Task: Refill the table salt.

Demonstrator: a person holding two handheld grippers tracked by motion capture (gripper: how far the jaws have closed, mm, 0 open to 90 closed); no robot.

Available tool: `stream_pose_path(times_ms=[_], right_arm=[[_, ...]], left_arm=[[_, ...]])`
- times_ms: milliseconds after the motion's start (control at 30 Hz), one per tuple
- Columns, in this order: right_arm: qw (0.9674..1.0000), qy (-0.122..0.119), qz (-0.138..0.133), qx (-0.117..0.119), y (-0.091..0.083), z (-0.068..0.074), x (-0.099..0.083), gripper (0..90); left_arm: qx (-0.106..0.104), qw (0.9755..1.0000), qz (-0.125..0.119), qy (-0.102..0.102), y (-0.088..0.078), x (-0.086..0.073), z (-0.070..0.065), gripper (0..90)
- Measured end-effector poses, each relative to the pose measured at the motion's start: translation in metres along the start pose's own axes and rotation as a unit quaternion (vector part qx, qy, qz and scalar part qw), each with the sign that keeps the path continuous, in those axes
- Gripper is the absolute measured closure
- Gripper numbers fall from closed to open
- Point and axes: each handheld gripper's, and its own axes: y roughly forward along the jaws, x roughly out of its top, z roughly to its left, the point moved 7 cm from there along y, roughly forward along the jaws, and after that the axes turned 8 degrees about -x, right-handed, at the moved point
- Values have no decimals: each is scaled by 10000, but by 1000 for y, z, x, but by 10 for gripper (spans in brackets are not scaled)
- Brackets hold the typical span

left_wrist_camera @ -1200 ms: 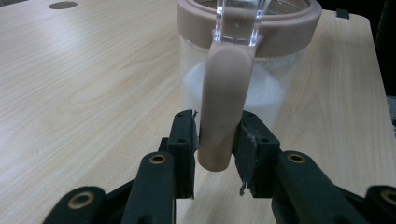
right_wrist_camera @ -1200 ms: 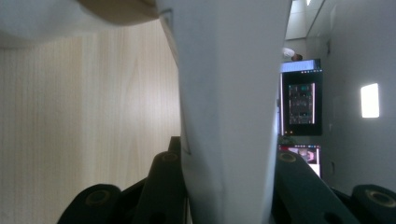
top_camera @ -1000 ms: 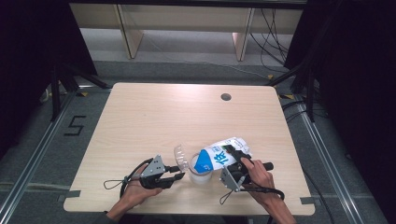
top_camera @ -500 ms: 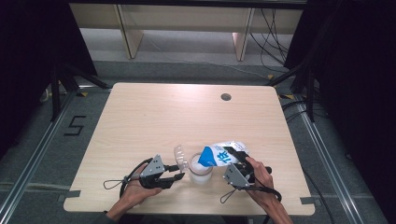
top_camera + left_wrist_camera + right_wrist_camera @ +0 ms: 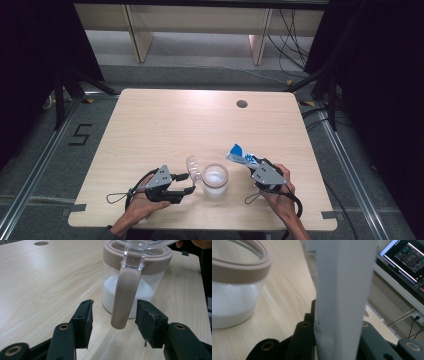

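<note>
If the left gripper [image 5: 113,325], jaws just opened off the handle [image 5: 124,297], bumps the jar [image 5: 215,180] at its three o'clock, sugar spills; right gripper [image 5: 260,172] clamps the bag [image 5: 240,154]

I am working in a lab recording bay: black curtains [image 5: 380,100] flank the bare wooden table [image 5: 165,125]. Floor rails [image 5: 30,185], cables [image 5: 285,30] and a monitor [image 5: 407,257] surround that table.
</note>
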Motion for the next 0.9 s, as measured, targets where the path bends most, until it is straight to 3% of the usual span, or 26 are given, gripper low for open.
stream_pose_path(times_ms=[100, 167, 200, 233, 300, 433, 467, 567, 600, 667, 700, 733, 767, 800, 867, 900], right_arm=[[9997, 238, -25, -17, 1, -3, -2, 786], [9994, 338, -49, 27, 2, -6, -3, 788], [9989, 469, -37, -15, 2, -7, -4, 788], [9987, 498, -65, -34, 3, -10, -5, 788], [9974, 716, -113, 20, 5, -11, -6, 788], [9938, 1097, -173, -7, 8, -17, -9, 789], [9925, 1206, -177, 13, 8, -18, -9, 789], [9901, 1387, -216, 1, 10, -22, -12, 790], [9879, 1542, -168, 38, 10, -22, -14, 790], [9874, 1572, -177, 3, 12, -24, -16, 790], [9856, 1689, -116, -19, 13, -24, -18, 791], [9861, 1650, -146, -74, 15, -27, -20, 791], [9835, 1805, -118, 3, 15, -25, -21, 791], [9846, 1747, -76, -19, 15, -27, -22, 791], [9800, 1987, -18, 63, 17, -24, -24, 792], [9802, 1978, -39, -6, 17, -27, -25, 792]], left_arm=[[-27, 10000, -8, 38, -1, 1, 1, 449], [9, 10000, 21, -4, -2, 0, 0, 448], [32, 9999, -2, -168, -3, 0, -1, 448], [17, 10000, 1, -71, -3, 0, 0, 447], [-12, 9999, -32, -145, -5, 0, 1, 442], [22, 9996, -67, -273, -7, -1, 0, 434], [-23, 9998, -65, -194, -7, -1, 1, 430], [34, 9997, -36, -228, -10, -2, 1, 418], [24, 9998, -22, -213, -10, -2, 1, 411], [37, 9997, -26, -254, -10, -3, 1, 400], [39, 9996, -30, -263, -11, -3, 1, 396], [42, 9997, -20, -259, -11, -3, 1, 390], [68, 9994, -21, -341, -11, -4, 0, 383], [52, 9996, -2, -267, -11, -4, 1, 376], [58, 9995, -10, -303, -11, -4, 1, 362], [59, 9994, -34, -334, -11, -3, 1, 359]])
